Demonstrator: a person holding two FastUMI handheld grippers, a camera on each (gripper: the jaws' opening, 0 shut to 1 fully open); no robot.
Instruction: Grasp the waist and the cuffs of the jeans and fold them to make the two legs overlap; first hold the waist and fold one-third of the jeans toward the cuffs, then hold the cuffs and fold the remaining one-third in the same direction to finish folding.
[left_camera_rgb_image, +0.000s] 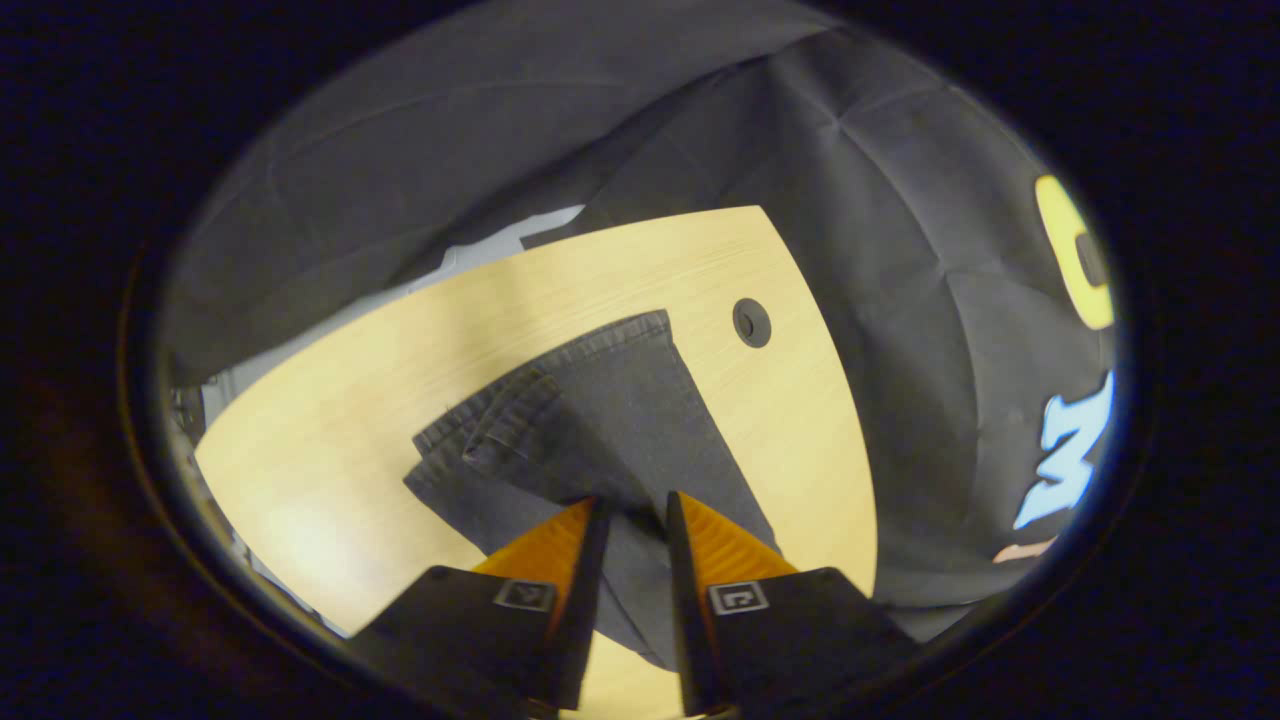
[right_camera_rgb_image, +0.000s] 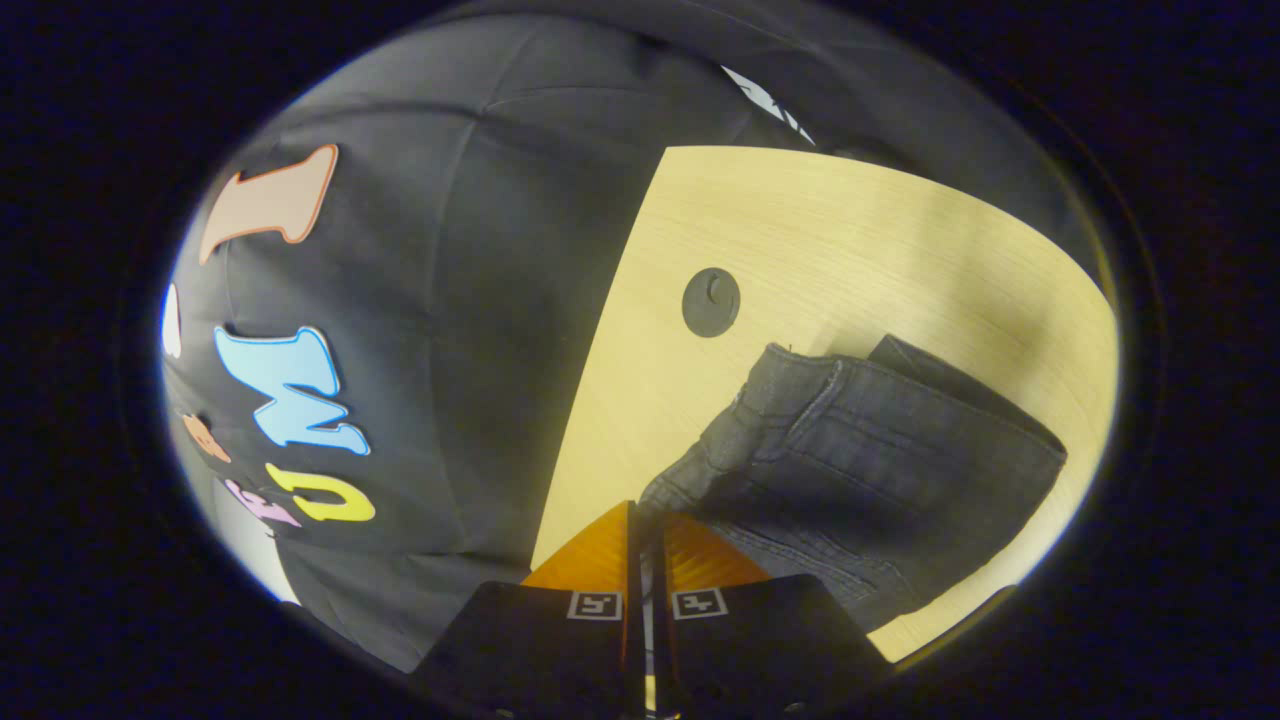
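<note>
Pale wood table under dark jeans, black cloth wall behind

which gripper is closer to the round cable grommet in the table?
Hard to call. The left gripper sits over the jeans, with the grommet beyond the denim. The right gripper is at the jeans' edge near the table side, with bare wood up to the grommet.

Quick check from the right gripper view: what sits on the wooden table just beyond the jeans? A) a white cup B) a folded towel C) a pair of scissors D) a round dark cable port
D: a round dark cable port is set in the wooden table just past the edge of the jeans.
</note>
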